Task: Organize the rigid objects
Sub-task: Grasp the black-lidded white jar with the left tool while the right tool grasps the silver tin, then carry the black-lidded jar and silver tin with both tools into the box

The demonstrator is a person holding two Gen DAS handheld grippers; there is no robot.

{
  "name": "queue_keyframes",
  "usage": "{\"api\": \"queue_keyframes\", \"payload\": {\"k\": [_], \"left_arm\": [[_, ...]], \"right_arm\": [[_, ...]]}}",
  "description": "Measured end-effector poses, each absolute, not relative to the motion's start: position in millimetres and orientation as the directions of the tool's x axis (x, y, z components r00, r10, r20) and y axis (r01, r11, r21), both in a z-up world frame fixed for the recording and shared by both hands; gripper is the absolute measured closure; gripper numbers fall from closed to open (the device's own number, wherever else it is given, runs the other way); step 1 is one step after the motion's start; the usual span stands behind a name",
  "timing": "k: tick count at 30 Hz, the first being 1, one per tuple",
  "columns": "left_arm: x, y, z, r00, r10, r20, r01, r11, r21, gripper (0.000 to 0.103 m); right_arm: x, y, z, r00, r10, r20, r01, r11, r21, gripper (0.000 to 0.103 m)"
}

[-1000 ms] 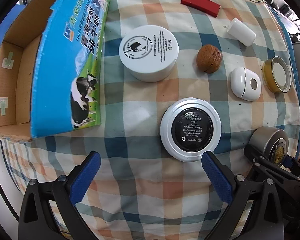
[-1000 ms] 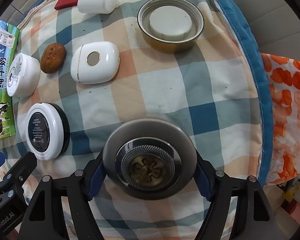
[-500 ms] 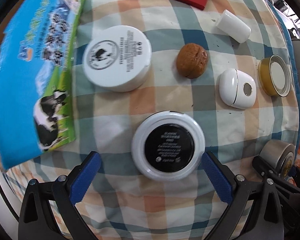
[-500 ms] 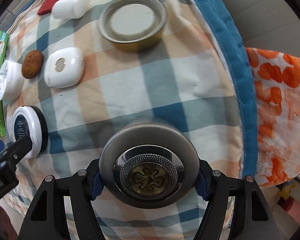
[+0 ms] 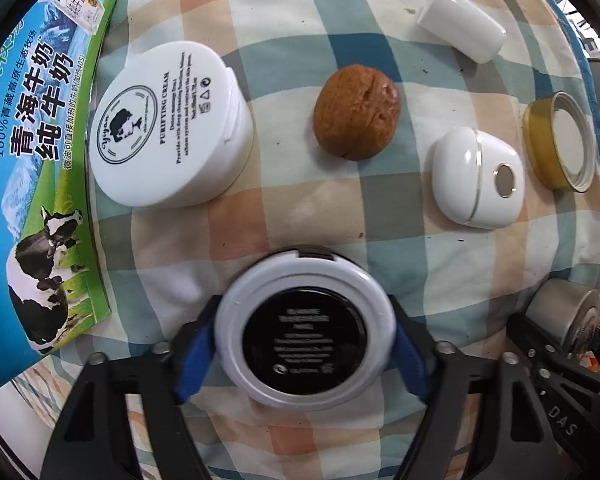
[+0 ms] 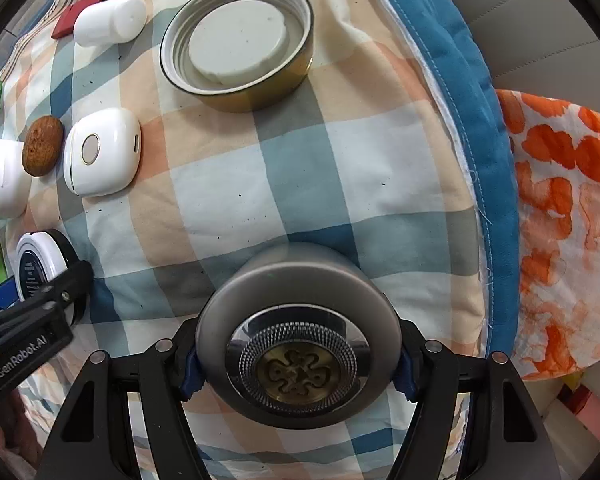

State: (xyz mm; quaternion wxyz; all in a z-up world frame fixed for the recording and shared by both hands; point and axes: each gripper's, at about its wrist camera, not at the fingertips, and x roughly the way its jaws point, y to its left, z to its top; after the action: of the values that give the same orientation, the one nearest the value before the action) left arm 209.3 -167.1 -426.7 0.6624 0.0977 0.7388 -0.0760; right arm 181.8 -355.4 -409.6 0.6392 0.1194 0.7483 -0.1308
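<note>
Evidently nothing is sorted yet: the left gripper (image 5: 306,344), its jaws just closing, is clamping the black-lidded compact (image 5: 305,329); the right gripper (image 6: 298,360) is clamping the grey tin (image 6: 298,336); five items are lying loose on the checked cloth (image 6: 340,168).

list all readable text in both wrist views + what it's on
"PURIFYING CREAM", "Yiyan": white cream jar; its smaller print is too small.
"青海牛奶 纯牛奶", "100%": milk carton.
"GenRobot.AI": left tongs, seen from the right wrist.
"DAS": right tongs, cut off.
Black-lidded compact: print blurred, unreadable.
</note>
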Motion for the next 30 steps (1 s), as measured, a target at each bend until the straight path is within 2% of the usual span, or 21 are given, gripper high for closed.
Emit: {"api": "queue_keyframes", "payload": {"k": [7,17,21,30], "left_arm": [[189,-156,-419,-0.116,0.055,-0.992,0.280,0.960,0.020,0.029],[176,-152,-445,-0.124,0.078,-0.989,0.276,0.960,0.041,0.025],[177,-143,-450,-0.118,0.073,-0.990,0.283,0.958,0.037,0.027],[178,-162,-410,-0.096,0.073,-0.993,0.283,0.958,0.043,0.030]], "right_arm": [[170,-338,-419,-0.189,0.066,-0.980,0.290,0.957,0.009,0.030],[172,-323,-433,-0.191,0.029,-0.981,0.272,0.962,-0.025,0.029],[173,-326,-438,-0.193,0.027,-0.981,0.264,0.964,-0.026,0.029],[158,-314,-425,-0.172,0.015,-0.985,0.251,0.967,-0.029,0.030]]}}
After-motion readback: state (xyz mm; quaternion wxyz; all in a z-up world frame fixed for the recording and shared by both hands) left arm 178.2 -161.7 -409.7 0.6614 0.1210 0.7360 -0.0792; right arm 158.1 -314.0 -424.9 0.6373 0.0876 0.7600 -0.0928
